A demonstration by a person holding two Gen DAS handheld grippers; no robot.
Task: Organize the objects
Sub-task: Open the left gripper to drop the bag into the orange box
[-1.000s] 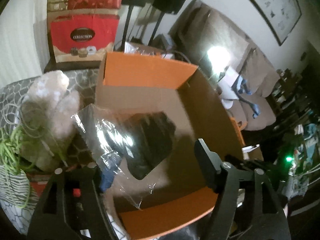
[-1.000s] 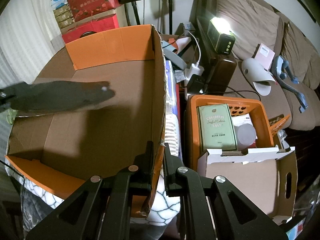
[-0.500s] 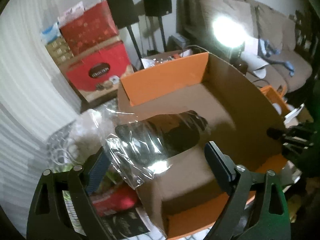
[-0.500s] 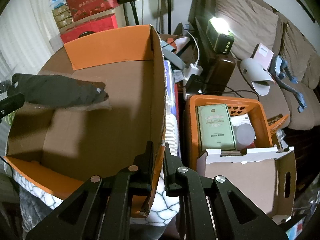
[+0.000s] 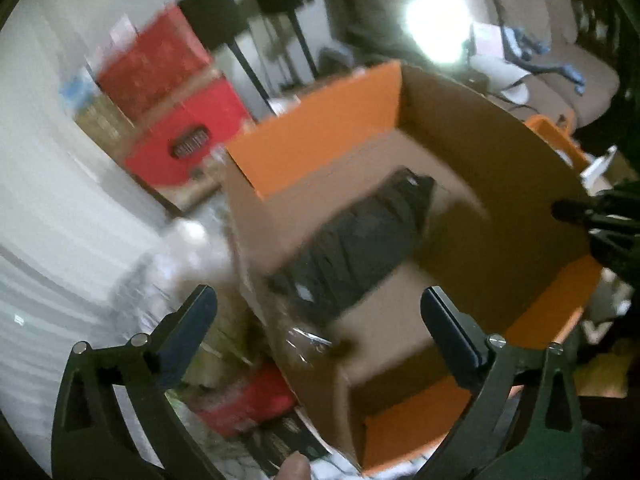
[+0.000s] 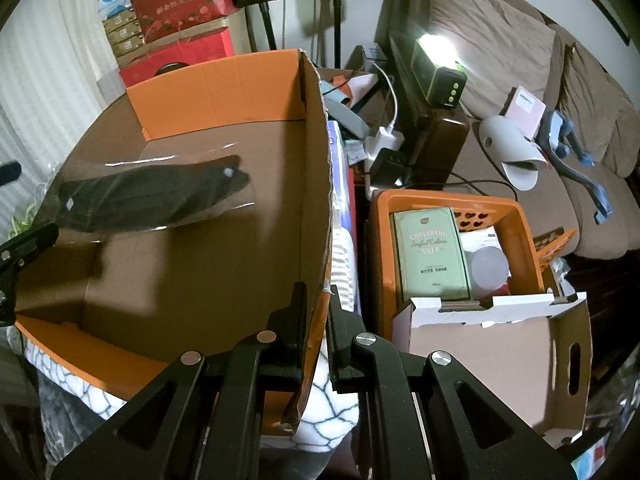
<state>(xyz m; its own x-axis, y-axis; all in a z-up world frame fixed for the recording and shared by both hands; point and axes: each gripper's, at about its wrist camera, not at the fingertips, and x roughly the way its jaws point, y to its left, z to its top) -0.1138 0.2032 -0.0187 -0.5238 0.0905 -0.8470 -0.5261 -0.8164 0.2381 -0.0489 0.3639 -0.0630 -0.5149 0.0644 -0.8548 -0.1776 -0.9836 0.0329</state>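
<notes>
While the left gripper [image 5: 320, 312] stands with its jaws spread as wide as they go, having just been opening, nothing is pressed between its pads: the black item in clear plastic wrap [image 5: 356, 240] lies free of them, inside the cardboard box [image 5: 500, 184]. In the right wrist view the same wrapped item [image 6: 148, 200] sits tilted over the box's floor near its left wall, its clear film sticking out past the dark contents; whether it rests on the bottom or is in mid-air cannot be told. The left view is blurred.

The right gripper [image 6: 318, 316] has its jaws fully closed on the right-hand wall of the cardboard box [image 6: 316, 184], pinching the cardboard near the box's near right corner. The box has orange inner flaps at its far and near ends and sits on a white cover with a dark net pattern [image 6: 332, 408].

Just right of the box stands an orange crate [image 6: 380, 232] holding a green tin [image 6: 432, 252], with a smaller open cardboard carton [image 6: 500, 360] in front of it. A lit lamp [image 6: 436, 60] and a brown sofa [image 6: 500, 40] lie beyond; red gift boxes [image 6: 180, 4] are stacked at the far left.
</notes>
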